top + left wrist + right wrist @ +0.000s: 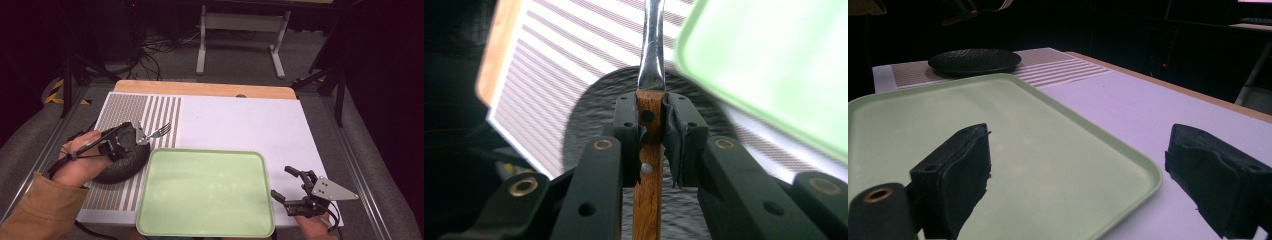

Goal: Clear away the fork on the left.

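Note:
My left gripper (137, 136) is shut on the wooden handle of a fork (159, 132), whose metal tines point right and away over the striped mat. It hovers above a black plate (122, 170) at the left. In the left gripper view the pads clamp the fork handle (647, 150) from both sides, with the black plate (589, 115) beneath. A pale green tray (205, 190) lies at the front centre. My right gripper (281, 181) stands open by the tray's right edge, nothing between its pads (958, 170).
A striped mat (160, 107) covers the left part of the white table top (240, 120). The tray's near corner (1128, 175) sits between my right jaws in the right gripper view, with the black plate (974, 61) far behind it. A wooden strip (200, 88) edges the table's far side.

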A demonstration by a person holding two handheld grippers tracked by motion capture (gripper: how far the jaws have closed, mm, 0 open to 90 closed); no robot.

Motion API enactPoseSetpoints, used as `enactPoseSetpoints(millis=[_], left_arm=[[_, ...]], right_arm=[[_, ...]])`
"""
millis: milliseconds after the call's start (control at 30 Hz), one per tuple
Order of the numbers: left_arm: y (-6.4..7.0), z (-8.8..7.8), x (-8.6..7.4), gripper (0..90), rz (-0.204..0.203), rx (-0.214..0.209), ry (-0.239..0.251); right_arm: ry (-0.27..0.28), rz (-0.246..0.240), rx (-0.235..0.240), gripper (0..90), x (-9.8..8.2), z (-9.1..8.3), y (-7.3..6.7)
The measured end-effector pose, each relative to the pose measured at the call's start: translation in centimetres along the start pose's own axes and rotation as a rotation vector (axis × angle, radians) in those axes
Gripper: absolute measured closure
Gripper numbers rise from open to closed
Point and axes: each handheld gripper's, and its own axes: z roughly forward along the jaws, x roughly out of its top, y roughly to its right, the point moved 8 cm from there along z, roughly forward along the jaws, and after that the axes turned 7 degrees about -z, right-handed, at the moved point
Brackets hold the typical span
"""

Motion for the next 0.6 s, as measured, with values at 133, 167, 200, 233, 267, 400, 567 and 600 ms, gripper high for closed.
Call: enactPoseSetpoints(millis=[133, 167, 200, 233, 267, 400, 567, 600], left_arm=[[1.3, -0.1, 0.1, 77.4, -0.012, -0.056, 0.016], [1.6, -0.1, 0.1, 77.4, -0.017, -0.066, 0.019], [2.0, -0.2, 0.1, 77.5, -0.021, -0.073, 0.019], [2.3, -0.2, 0.1, 77.4, -0.025, -0.084, 0.024], [2.7, -0.2, 0.2, 77.5, -0.032, -0.099, 0.03], [3.8, -0.3, 0.2, 77.5, -0.063, -0.157, 0.046], [4.9, -0.4, 0.2, 77.5, -0.096, -0.206, 0.063], [5.1, -0.4, 0.2, 77.4, -0.102, -0.215, 0.067]], right_arm=[[0.003, -0.001, 0.007, 11.3, 0.1, 0.2, 0.0], [0.003, -0.001, 0.007, 11.3, 0.1, 0.2, 0.0], [0.004, -0.001, 0.007, 11.3, 0.1, 0.2, 0.0], [0.003, -0.003, 0.007, 11.3, 0.1, 0.2, 0.0], [0.005, 0.0, 0.008, 11.4, 0.1, 0.2, 0.0], [0.009, 0.001, 0.012, 11.5, 0.1, 0.3, 0.0], [0.009, 0.001, 0.014, 11.6, 0.1, 0.3, -0.1], [0.01, 0.003, 0.016, 11.6, 0.1, 0.3, -0.1]])
